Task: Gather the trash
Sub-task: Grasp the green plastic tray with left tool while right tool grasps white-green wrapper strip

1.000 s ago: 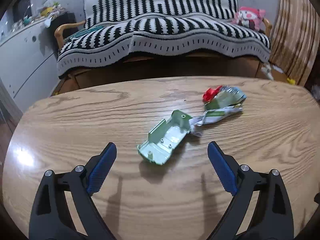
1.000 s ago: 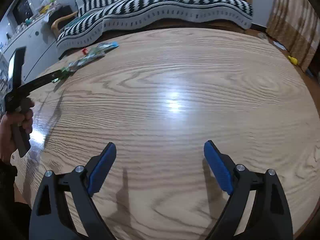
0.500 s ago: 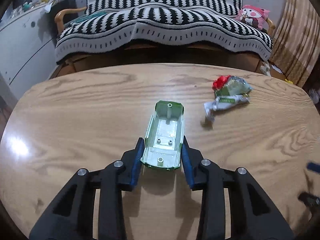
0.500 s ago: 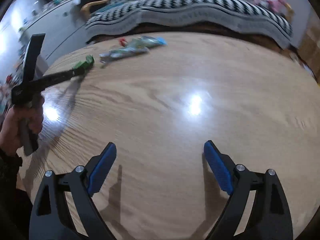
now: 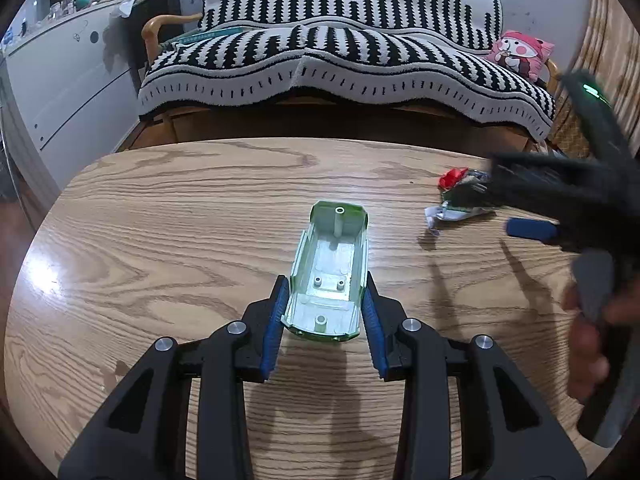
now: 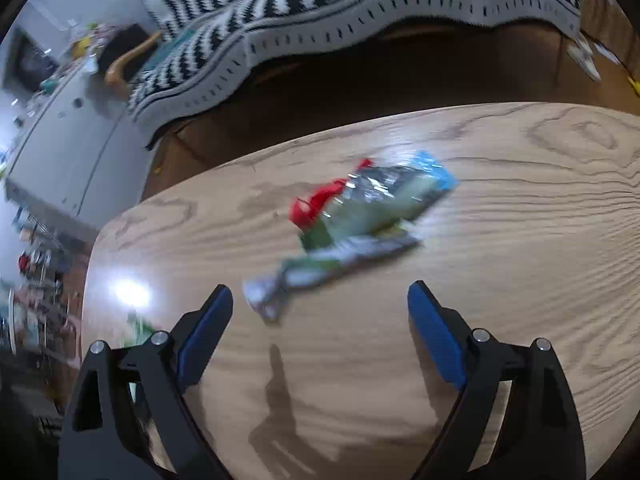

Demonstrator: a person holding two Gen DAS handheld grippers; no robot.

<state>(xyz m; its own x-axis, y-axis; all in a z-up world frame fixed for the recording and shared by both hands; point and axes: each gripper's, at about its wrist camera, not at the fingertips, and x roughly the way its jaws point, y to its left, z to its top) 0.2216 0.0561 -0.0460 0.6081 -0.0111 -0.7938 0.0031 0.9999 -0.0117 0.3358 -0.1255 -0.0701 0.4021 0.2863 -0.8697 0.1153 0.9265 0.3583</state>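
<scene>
A pale green plastic toy-car shell [image 5: 330, 272] lies hollow side up between the blue pads of my left gripper [image 5: 326, 312], which is shut on its near end, just above the wooden table [image 5: 160, 248]. A crumpled wrapper bundle [image 6: 360, 216], red, green, silver and blue, lies on the table just beyond my right gripper [image 6: 320, 320], which is open with nothing between its fingers. In the left wrist view that bundle [image 5: 456, 196] sits at the right, partly hidden by the blurred right gripper [image 5: 532, 228] held in a person's hand [image 5: 592, 344].
Behind the table stands a sofa under a black-and-white striped blanket [image 5: 344, 60] with a pink plush cushion [image 5: 520, 52]. A white cabinet [image 5: 60, 80] with clutter on top is at the left. The table's far edge [image 6: 360, 128] runs close behind the wrappers.
My left gripper closed on the green shell and raised it slightly. My right gripper swept across the table to the wrapper bundle and now appears in the left wrist view.
</scene>
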